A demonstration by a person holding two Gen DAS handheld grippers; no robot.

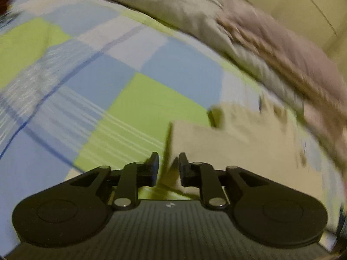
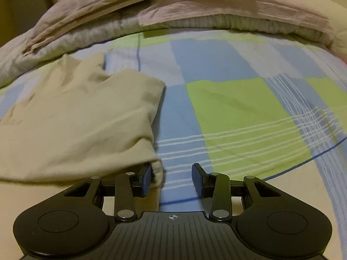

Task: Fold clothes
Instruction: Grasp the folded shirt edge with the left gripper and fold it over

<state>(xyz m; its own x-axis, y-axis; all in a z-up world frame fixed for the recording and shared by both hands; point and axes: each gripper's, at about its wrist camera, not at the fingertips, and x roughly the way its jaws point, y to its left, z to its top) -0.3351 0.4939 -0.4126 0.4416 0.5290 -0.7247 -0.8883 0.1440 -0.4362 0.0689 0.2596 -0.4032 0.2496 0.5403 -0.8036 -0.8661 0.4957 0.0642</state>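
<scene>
On the bed, the biggest thing is the checked sheet (image 2: 238, 112), all blue, green and white squares, and everything else sits relative to that. Along its far edge there's a bunched-up grey and pinkish duvet (image 2: 151, 10). The beige garment (image 2: 76, 119) lies on the sheet's left part in the right wrist view, partly folded, with its near corner reaching the sheet's front edge.

Both claws point down at a slant onto the sheet. The right gripper (image 2: 171, 177) sits at the garment's near corner, jaws about half apart; the left pad touches the hem (image 2: 157, 169), the other pad is over bare sheet, so nothing is pinched. The left gripper (image 1: 168, 169) is over the garment's other edge (image 1: 216, 143), jaws only narrowly apart, a fold of cloth in the gap, pads not pressing it. That view is pretty blurred.

No readable writing, just a small crosshair mark (image 2: 172, 217) on each gripper body.
</scene>
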